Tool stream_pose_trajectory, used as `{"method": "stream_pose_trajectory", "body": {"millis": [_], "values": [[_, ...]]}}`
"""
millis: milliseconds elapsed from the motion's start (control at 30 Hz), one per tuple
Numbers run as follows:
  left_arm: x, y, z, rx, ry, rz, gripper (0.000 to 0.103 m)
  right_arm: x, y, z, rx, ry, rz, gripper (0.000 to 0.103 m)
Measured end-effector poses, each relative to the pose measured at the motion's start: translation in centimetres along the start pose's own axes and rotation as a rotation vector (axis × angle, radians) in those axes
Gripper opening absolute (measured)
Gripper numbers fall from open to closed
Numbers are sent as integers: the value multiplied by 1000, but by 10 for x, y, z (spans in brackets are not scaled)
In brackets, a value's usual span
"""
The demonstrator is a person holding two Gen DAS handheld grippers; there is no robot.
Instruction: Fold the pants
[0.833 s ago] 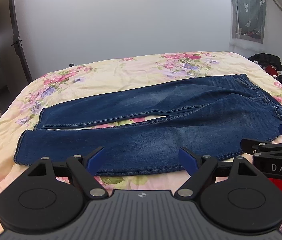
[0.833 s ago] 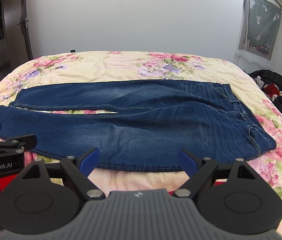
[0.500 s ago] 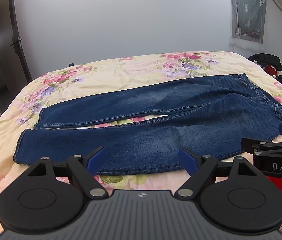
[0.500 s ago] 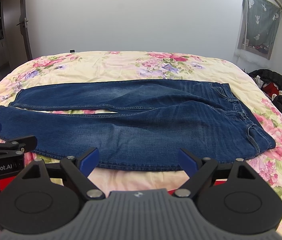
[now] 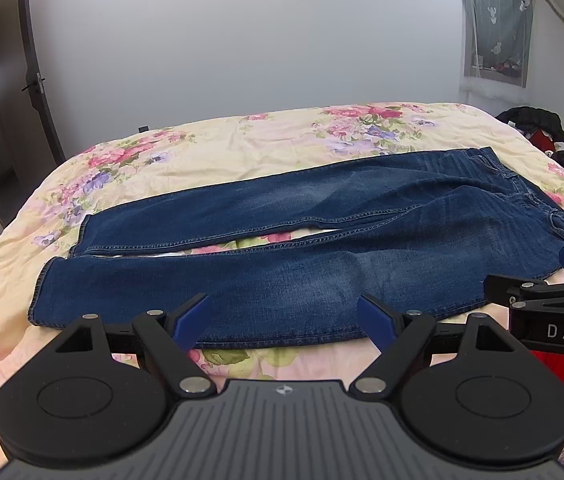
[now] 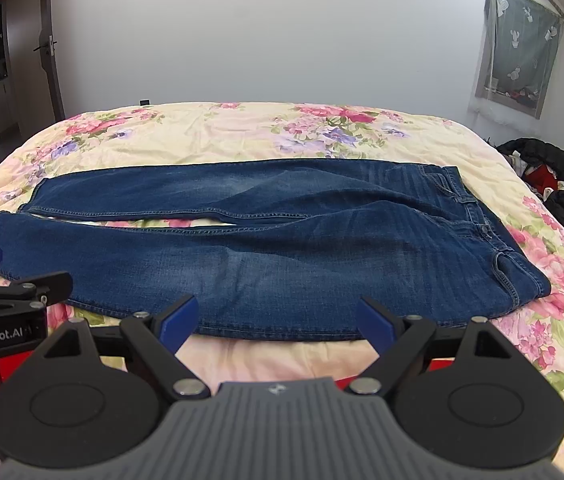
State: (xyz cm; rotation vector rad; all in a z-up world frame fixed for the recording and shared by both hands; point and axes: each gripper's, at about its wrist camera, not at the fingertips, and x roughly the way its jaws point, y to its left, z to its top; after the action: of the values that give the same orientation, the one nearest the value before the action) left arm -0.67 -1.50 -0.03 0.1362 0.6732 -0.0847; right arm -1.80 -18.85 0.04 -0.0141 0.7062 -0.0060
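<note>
Blue jeans (image 5: pixel 302 248) lie flat across the floral bed, waistband to the right, both leg cuffs to the left, legs slightly apart. They also show in the right wrist view (image 6: pixel 282 240). My left gripper (image 5: pixel 284 318) is open and empty, held just before the near edge of the lower leg. My right gripper (image 6: pixel 277 320) is open and empty, near the jeans' front edge toward the waist side. Each gripper shows at the edge of the other's view: the right one (image 5: pixel 546 300), the left one (image 6: pixel 5 280).
The bed with its flowered cover (image 6: pixel 241 136) fills the room's middle. A pile of dark clothes (image 6: pixel 550 176) lies off the bed's right side. An open door (image 5: pixel 33 92) is at the far left, a curtained window (image 6: pixel 522 48) at the right.
</note>
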Motion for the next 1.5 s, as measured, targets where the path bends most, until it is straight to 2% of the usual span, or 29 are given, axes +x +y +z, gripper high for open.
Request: {"method": "stream_pose_trajectory", "body": {"millis": [500, 667, 800, 933, 1033, 1167, 1500], "values": [[3, 5, 3, 25, 10, 3, 96, 3, -4, 0, 4, 4, -4, 82], [15, 24, 7, 33, 23, 19, 91, 16, -26, 3, 48, 5, 12, 82], [29, 48, 14, 48, 37, -2, 87, 27, -54, 4, 71, -26, 42, 82], [42, 76, 18, 61, 42, 48, 85, 42, -80, 9, 47, 0, -35, 82], [45, 91, 22, 33, 48, 45, 85, 52, -99, 11, 63, 25, -79, 82], [43, 100, 26, 19, 34, 63, 85, 59, -109, 12, 80, 53, -86, 82], [41, 108, 31, 17, 24, 77, 85, 63, -105, 13, 73, 73, -89, 82]]}}
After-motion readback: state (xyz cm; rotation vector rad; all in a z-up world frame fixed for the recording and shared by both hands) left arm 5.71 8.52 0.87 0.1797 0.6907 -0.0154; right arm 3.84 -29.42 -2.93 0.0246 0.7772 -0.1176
